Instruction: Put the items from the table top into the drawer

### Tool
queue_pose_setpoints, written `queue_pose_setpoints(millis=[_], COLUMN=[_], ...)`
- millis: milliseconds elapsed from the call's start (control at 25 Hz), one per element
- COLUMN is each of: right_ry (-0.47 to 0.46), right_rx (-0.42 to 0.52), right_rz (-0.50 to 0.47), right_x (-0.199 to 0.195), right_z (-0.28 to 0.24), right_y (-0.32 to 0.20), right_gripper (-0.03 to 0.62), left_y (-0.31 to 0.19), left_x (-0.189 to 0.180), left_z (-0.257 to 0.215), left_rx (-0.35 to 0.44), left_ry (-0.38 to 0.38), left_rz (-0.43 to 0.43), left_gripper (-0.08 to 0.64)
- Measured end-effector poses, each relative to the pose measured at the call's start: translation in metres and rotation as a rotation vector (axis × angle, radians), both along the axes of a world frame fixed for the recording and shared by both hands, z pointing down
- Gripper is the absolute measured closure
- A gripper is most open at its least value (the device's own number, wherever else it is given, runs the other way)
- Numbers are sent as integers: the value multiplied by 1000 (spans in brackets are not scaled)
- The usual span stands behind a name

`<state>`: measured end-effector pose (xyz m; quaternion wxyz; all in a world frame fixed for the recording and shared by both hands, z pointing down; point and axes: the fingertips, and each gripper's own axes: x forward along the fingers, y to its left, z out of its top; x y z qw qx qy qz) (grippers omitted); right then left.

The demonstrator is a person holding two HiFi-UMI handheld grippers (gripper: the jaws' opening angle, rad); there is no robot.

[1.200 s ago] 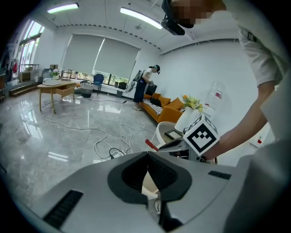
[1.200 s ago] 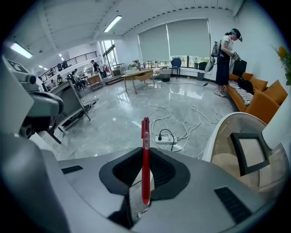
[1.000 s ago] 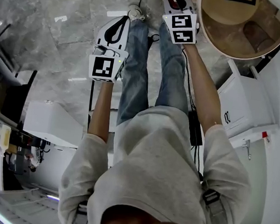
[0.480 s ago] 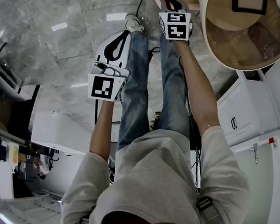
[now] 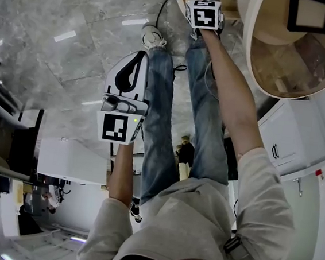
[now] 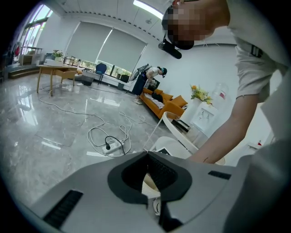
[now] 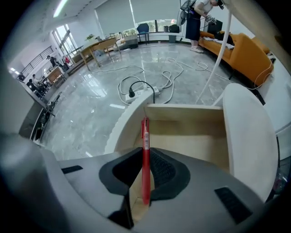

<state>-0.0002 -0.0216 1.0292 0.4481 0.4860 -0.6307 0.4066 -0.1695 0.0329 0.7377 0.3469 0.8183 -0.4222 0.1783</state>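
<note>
Right gripper view: my right gripper has its black-padded jaws clamped on a slim red plastic pen, w/ the pen running straight along the jaws and its far end sticking out past the tips. Behind the pen sits the open drawer, which has a curved white front and a light wood inside. The pen is over that inside, but I can't tell if it touches the wood. Head view puts this gripper's marker cube at the top edge, right arm stretched out, next to the round white-rimmed table w/ light wood top. A black-framed square item lies on that top. My left gripper has its jaws pressed together at the tips w/ nothing between them. In head view it hangs low beside my left leg in blue jeans, over the grey marble floor and well apart from the drawer. Past the drawer front in the right gripper view, a white power strip w/ looping cables lies on the floor, and an orange sofa stands far right. A white cabinet stands near the table in head view.
</note>
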Motion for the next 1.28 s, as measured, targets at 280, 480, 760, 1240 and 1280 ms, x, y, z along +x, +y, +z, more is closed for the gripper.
queue_pose_setpoints(millis=[280, 480, 760, 1240, 1280], right_ry=[11, 21, 18, -9, -17], right_rx=[-54, -62, -91, -19, -11], right_rz=[-29, -21, -35, -100, -107], right_x=[5, 6, 11, -17, -22], right_z=[49, 69, 82, -19, -31], right_y=[1, -3, -1, 8, 9], right_gripper=[526, 525, 499, 546, 551], left_y=[2, 0, -4, -14, -16], left_x=[3, 3, 3, 12, 12], left_z=[25, 36, 37, -28, -36], left_rx=[10, 19, 33, 89, 98], left_ry=[-9, -19, -23, -18, -17], left_rz=[-19, -27, -39, 0, 1], left_gripper=[545, 545, 545, 545, 545])
